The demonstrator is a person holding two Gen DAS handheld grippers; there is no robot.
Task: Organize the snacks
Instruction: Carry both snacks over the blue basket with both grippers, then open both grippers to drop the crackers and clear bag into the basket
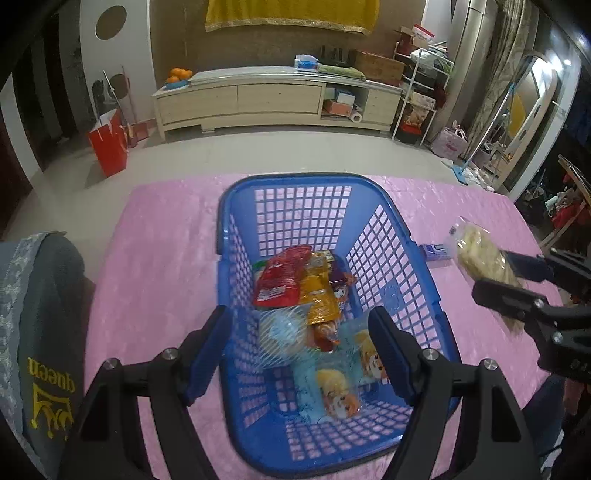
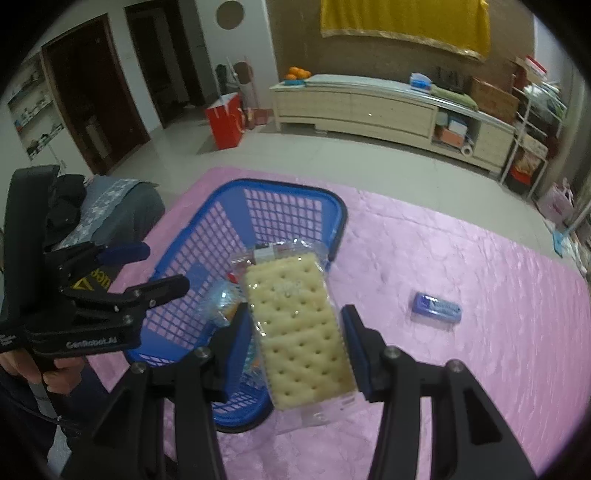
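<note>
Snacks: several packets are heaped in the blue basket point(image 1: 280, 206), among them a red pouch point(image 1: 280, 277), an orange pouch point(image 1: 319, 295), a round netted pack point(image 1: 282, 338) and a pale blue cartoon packet point(image 1: 343, 380); one cracker packet point(image 2: 301, 332) is held outside the basket, and a small blue pack point(image 2: 436, 308) is left lying on the cloth.
Left gripper point(image 1: 299, 347): it is held over the near end of the basket; its fingers point(image 1: 207, 350) are spread wide and nothing is gripped between them.
Right gripper point(image 2: 293, 350): the cracker packet is clamped by its long edges between narrowly set fingers point(image 2: 356, 354), upright, above the cloth just beside the basket's right wall.
Bench: it is covered by a crinkled pink cloth point(image 2: 480, 369); the basket is set toward its left side.
Open room: the cloth to the right of the basket is taken up only by the small blue pack, well apart from the basket.
Edges: the far edge of the cloth is seen close behind the basket's far rim; a grey cushion marked "queen" point(image 1: 48, 332) is seen against the left edge.
Floor: pale tiles are seen past the bench, with a red bag point(image 1: 109, 146) standing on them.
Far wall: a long low cabinet point(image 1: 273, 99) is set against it, with oranges point(image 1: 179, 74) on top and a yellow cloth point(image 1: 291, 14) hung above.
</note>
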